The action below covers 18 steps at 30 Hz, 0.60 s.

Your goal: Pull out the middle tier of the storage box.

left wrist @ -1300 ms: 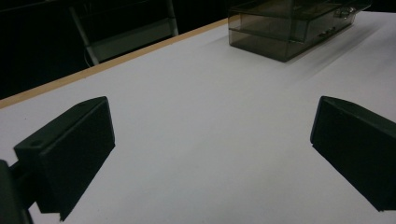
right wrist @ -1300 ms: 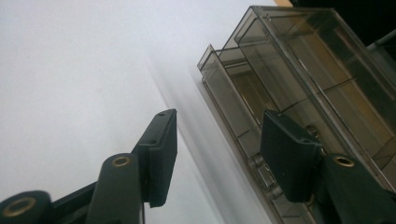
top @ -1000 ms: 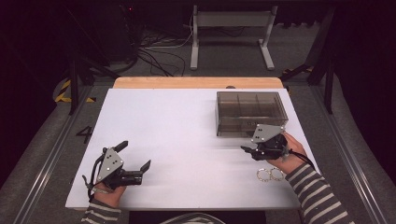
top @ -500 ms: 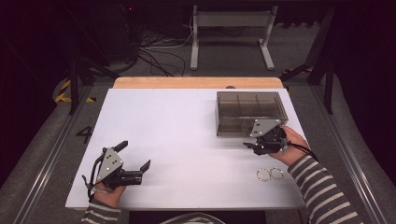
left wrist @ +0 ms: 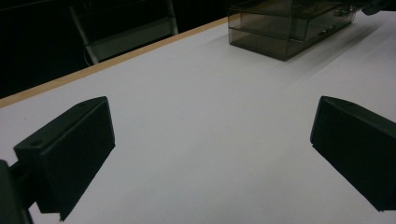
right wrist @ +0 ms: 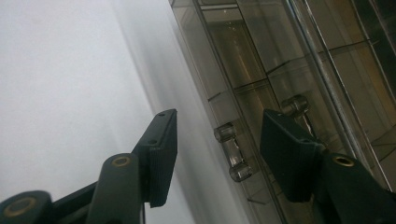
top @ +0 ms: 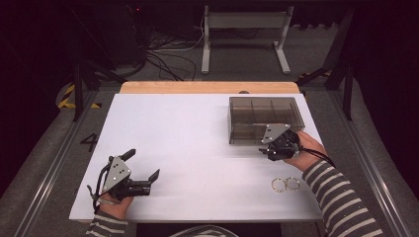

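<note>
Your left black two-jaw claw sits low at your near left, jaws spread wide and empty, gripped by your left hand. Your right black two-jaw claw is extended farther forward, jaws parted, your striped-sleeved right forearm angling in behind it.

A single figure can be read: a dark "4" marked on the grey floor, just off the tabletop's edge, to the outer side of and beyond the left hand-held gripper. No other text or label is legible.
</note>
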Each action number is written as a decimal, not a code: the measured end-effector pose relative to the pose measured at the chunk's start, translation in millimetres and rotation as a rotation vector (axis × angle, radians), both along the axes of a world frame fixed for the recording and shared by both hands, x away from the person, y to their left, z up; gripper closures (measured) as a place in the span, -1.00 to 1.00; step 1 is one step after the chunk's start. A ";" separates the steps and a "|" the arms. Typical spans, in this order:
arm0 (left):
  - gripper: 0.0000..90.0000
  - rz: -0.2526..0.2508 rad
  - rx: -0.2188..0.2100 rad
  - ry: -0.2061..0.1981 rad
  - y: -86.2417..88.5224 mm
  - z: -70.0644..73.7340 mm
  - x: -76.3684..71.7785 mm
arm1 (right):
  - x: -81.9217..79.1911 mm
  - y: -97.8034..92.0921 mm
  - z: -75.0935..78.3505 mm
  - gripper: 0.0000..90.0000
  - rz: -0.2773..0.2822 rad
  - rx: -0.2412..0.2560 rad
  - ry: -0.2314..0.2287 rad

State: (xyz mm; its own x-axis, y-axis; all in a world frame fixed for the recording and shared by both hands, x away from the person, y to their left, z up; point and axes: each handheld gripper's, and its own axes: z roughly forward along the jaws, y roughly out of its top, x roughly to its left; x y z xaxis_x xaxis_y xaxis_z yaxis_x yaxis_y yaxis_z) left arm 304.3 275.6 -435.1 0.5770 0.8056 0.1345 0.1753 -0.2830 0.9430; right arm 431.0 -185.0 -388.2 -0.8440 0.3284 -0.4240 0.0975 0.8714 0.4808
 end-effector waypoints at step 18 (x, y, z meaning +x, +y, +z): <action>-0.99 0.001 -0.003 0.009 0.1 -0.5 0.5 | 12.1 6.7 -14.6 0.29 -0.033 -0.110 -0.024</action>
State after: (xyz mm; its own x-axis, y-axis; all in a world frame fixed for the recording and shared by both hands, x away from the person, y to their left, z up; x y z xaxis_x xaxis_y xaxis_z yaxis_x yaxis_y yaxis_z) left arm 304.8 275.7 -435.6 0.5777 0.8062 0.1274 0.1838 -0.2805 0.9421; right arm 443.1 -178.3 -402.8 -0.8227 0.3059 -0.4791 0.1163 0.9156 0.3849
